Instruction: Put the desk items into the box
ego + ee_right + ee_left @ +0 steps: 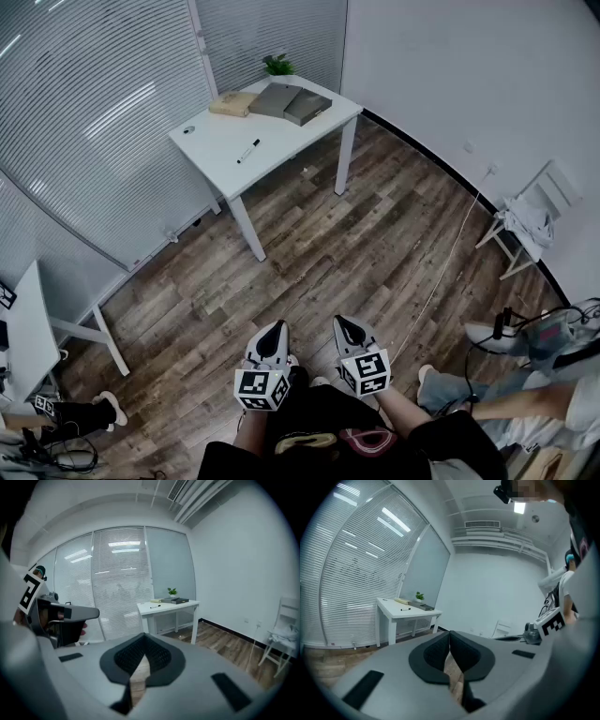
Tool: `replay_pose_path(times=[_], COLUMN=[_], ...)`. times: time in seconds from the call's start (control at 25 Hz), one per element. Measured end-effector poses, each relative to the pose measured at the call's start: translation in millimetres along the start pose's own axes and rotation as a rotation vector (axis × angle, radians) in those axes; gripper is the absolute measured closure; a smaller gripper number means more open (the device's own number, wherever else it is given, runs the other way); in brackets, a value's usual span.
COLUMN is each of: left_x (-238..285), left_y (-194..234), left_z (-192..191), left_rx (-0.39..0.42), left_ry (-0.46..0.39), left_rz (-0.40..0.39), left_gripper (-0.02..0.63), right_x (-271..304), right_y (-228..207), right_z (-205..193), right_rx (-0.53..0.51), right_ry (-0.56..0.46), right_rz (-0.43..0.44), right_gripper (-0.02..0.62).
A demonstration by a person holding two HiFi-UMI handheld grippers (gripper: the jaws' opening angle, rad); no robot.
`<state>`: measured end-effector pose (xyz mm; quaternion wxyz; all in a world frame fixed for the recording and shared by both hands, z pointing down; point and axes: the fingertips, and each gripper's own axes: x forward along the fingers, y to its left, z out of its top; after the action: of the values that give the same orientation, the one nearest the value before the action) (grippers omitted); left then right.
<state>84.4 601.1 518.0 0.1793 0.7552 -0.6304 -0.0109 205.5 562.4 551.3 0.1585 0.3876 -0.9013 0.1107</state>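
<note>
Left gripper (273, 336) and right gripper (346, 330) were held low in front of the person, each with jaws together and nothing between them. White desk (220, 145) stood well apart across the wood floor (309, 253). On it: black marker (248, 151) near the front edge, tan notebook (233, 104), a small object (188, 129) too small to name, grey box (307, 108) at the far corner beside a potted plant (278, 66). Nothing looked boxed yet. Step in hand, as judged: the approach. Best to face the desk squarely, part the jaws before reaching, and take the marker across its barrel.

A white folding chair (530, 223) stands on the wood floor (309, 267); slatted blinds (84, 112) cover the glass wall.
</note>
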Motion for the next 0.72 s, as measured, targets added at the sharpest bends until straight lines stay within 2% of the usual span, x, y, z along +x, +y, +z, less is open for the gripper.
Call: replay_pose_path(times=[0.2,0.36,0.72], left_x=[2,6,23], left_y=[6,18,71], left_z=[-2,1,24], left_rx=[0.020,0.043,0.054], left_ry=[0.007,0.012,0.000], left_rz=[-0.006,-0.016,-0.047], left_gripper=[0.588,0.588,0.588], right_x=[15,26,67], right_y=[9,9,30], right_z=[10,16,40], right_rx=[-0.003,0.026,0.060], right_ry=[-0.023,-0.044,-0.096], right_rz=[0.020,-0.010,0.005], right_gripper=[0.589,0.588,0.588])
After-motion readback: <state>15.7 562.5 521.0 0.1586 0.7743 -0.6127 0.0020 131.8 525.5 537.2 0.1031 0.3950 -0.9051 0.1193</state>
